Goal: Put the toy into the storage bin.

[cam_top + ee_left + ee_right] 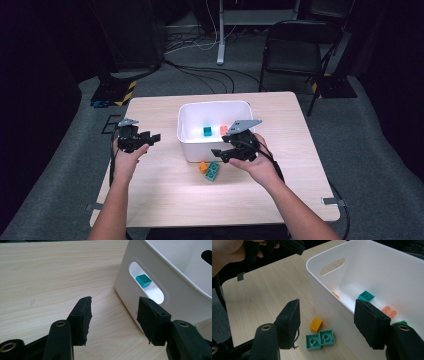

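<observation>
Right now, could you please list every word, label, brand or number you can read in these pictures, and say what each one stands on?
None: no readable text in any view.
The white bin, the teal brick and orange brick on the table, and both grippers carry no lettering that can be made out.
The yellow-and-black striped marking on the floor is a hazard pattern, not text.

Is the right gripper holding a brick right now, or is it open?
Open. The right gripper has its jaws spread with nothing between the pads, above the green brick and orange brick on the table.
</observation>
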Demonstrator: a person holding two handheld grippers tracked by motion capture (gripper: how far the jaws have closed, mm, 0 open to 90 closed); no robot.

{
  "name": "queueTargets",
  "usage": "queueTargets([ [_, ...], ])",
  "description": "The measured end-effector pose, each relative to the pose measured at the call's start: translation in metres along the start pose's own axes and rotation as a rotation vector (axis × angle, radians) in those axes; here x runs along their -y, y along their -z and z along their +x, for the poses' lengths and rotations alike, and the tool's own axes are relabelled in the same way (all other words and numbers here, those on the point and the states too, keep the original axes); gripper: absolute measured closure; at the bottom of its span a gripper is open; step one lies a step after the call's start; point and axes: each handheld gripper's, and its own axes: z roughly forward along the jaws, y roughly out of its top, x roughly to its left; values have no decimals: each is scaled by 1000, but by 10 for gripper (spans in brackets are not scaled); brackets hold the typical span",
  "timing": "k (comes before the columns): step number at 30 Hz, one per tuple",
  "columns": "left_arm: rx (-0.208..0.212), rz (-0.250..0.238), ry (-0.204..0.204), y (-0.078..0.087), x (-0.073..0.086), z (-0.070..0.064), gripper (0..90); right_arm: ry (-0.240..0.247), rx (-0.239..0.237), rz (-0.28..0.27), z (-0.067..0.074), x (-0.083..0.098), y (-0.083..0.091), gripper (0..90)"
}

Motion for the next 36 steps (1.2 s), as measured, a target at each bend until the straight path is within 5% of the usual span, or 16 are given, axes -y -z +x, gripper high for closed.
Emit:
queueTargets([
  [17, -5, 19, -9, -5, 2, -3, 445, 16, -11, 26, 19, 56, -43, 388],
  [25, -9, 30, -9, -9, 4, -4, 445, 9, -18, 60, 19, 74, -60, 391],
  [36, -11, 27, -9, -7, 4, -3, 446, 67, -45, 100, 31, 87, -88, 399],
])
